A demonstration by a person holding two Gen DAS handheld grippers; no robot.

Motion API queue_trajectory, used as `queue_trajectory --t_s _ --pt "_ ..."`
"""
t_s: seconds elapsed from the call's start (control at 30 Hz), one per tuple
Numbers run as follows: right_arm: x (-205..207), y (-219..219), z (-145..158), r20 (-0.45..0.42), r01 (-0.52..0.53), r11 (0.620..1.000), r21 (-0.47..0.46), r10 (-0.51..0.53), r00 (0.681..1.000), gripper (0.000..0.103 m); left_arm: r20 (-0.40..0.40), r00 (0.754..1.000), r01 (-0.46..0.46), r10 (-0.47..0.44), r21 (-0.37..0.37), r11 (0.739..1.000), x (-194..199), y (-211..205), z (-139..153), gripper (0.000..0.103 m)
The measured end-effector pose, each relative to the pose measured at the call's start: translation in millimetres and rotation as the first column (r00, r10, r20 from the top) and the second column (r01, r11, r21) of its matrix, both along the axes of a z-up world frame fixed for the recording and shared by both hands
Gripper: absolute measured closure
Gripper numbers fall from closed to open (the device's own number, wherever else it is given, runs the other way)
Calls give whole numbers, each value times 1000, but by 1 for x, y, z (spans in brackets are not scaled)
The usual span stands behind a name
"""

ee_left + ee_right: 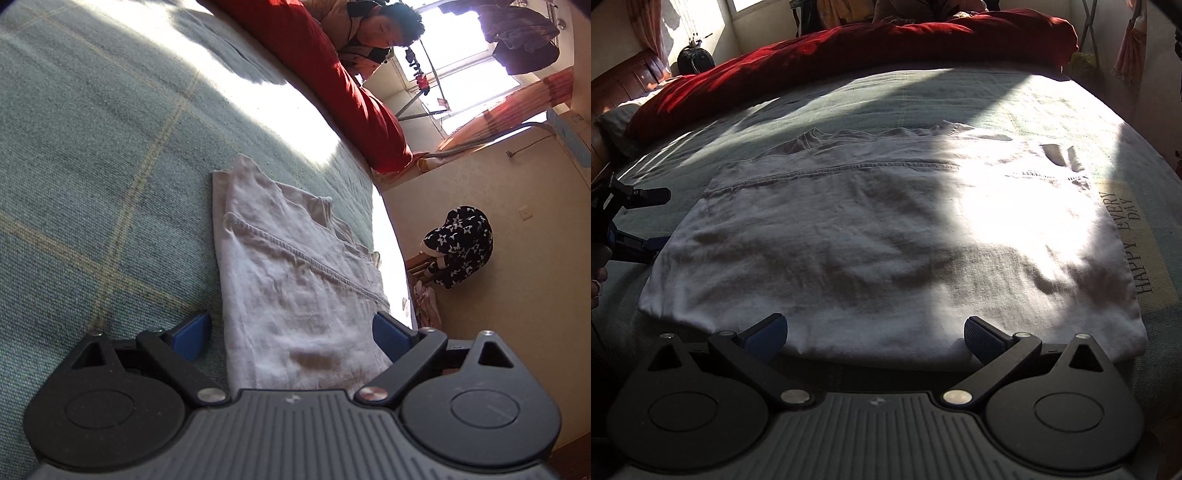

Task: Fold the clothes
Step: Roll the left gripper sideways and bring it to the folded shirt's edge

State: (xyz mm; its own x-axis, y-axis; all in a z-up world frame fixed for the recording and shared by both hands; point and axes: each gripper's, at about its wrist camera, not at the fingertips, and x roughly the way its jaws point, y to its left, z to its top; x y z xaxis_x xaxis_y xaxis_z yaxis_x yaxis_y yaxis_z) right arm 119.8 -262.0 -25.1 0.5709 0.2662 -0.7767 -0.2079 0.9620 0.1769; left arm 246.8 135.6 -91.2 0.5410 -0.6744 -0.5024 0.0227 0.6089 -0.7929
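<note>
Lying flat on the bed (849,99) is a white shirt (886,236), folded into a wide shape. A green bedspread with thin yellow lines covers the bed. Sun falls across the right part of the shirt and makes it very bright. A stitched hem runs across the shirt near its far side.

The right claw (875,334) is wide open and holds nothing. Its two blue pads sit at the near edge of the shirt, one on each side. I cannot tell if the pads touch the cloth.

The left claw (291,338) is also wide open and holds nothing. In the left wrist view, the narrow end of the shirt (295,280) lies between its blue pads. In the right wrist view, that same claw (646,218) shows at the left end of the shirt, with part of a hand (598,280) under it.

A red quilt (849,48) is bunched along the far side of the bed. Black words on a yellow strip (1137,243) of the bedspread say HAPPY EVERY DAY, just beside the right end of the shirt. A person (369,29) sits past the red quilt in the left wrist view. A black cloth with white stars (461,247) hangs near the wall beside the bed.
</note>
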Motion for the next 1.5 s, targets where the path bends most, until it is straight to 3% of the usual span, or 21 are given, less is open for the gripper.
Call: queue_trajectory --t_s 0.13,0.33,0.6,0.93,1.0,1.1,1.2,1.27,1.33,1.4,1.47,1.5 --pt "2 -1 -2 -9 9 1000 -16 -9 1000 0 9 1000 23 -23 1 1000 29 -9 -2 7" --pt "5 -2 -2 -12 24 1000 -20 -24 1000 0 -5 999 31 -31 -55 998 58 -9 -7 6" --pt "5 1 -1 -10 5 1000 -10 -5 1000 0 21 982 187 -186 -121 975 13 -11 -8 6" --pt "5 -4 -4 -15 32 999 3 -32 999 0 -4 989 146 -148 -159 976 67 -23 -18 6" --pt "6 -3 -5 -16 34 999 6 -34 999 0 5 985 169 -170 -133 977 60 -25 -16 7" --pt "6 -2 -5 -13 19 1000 8 -19 1000 0 4 975 222 -223 -106 969 40 -24 -14 18" --pt "7 -4 -6 -13 19 1000 12 -19 1000 0 8 963 270 -271 -108 957 19 -24 -10 19" --pt "8 -7 -8 -14 32 999 23 -32 999 0 15 956 292 -291 -97 952 20 -25 -11 19" --pt "8 -9 -8 -14 38 999 27 -38 999 0 1 960 278 -281 -135 951 30 -24 -16 19" --pt "8 -10 -9 -13 43 999 27 -42 999 0 -11 967 248 -253 -163 955 41 -20 -23 25" --pt "7 -10 -9 -12 42 999 24 -42 999 0 -35 974 218 -225 -140 966 44 -17 -30 54" --pt "6 -10 -8 -11 41 999 22 -40 999 0 -47 976 205 -213 -137 969 44 -15 -33 64"
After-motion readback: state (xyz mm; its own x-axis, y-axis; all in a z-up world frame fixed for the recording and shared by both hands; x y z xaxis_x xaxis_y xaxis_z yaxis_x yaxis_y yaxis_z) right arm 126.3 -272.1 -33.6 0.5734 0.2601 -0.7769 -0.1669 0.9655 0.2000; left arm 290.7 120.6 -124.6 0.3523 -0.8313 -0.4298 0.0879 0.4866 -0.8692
